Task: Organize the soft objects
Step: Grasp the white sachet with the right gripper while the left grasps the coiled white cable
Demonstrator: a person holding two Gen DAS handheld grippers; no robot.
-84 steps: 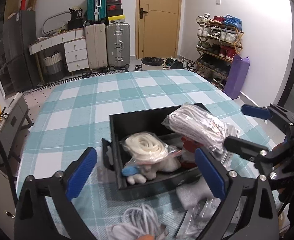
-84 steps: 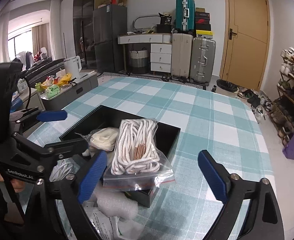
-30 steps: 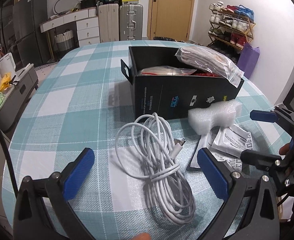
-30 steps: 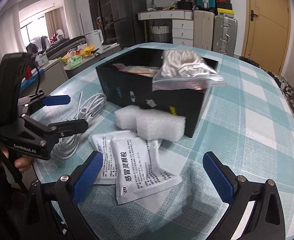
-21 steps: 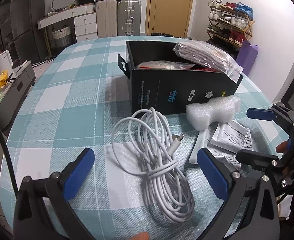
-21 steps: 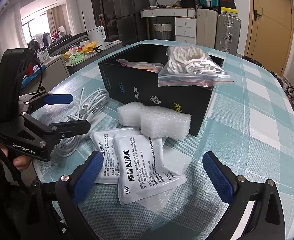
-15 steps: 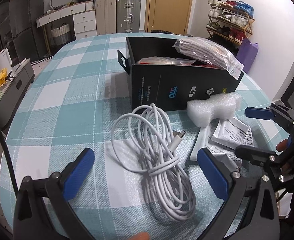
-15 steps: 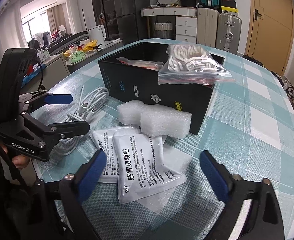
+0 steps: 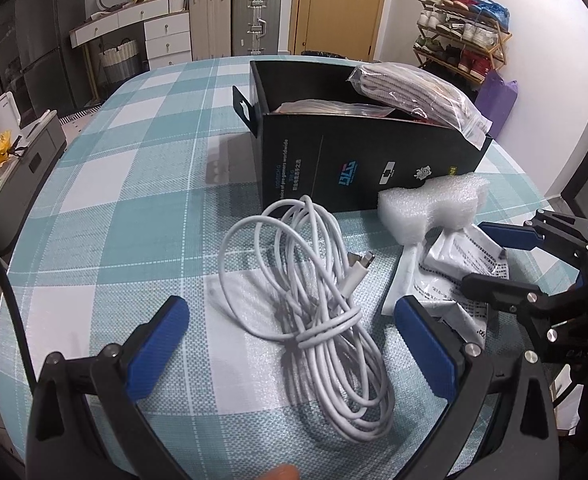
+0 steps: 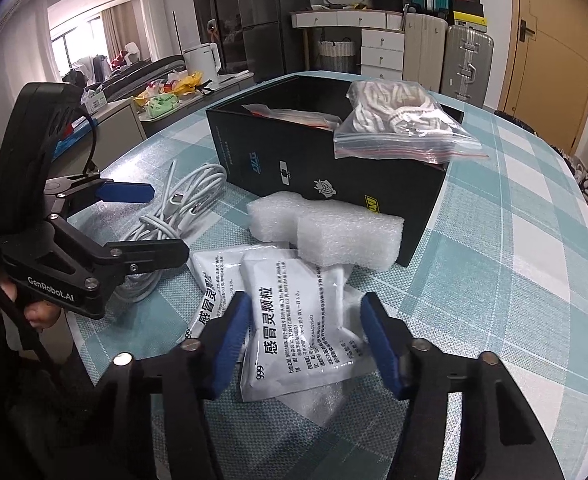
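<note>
Fingers apart on both: right gripper straddling top sachet, left gripper over cable. Light, limp, slippery; best pinched across sachet edge.

left hand-held gripper: spread wide | white cable: between fingers | black box: beyond

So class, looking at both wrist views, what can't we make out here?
- Lower contents of the black box: hidden by its walls and the bagged rope.
- Small print on the sachets: too small, partly behind the right gripper.
- Cable near end: cut off behind the left gripper.
</note>
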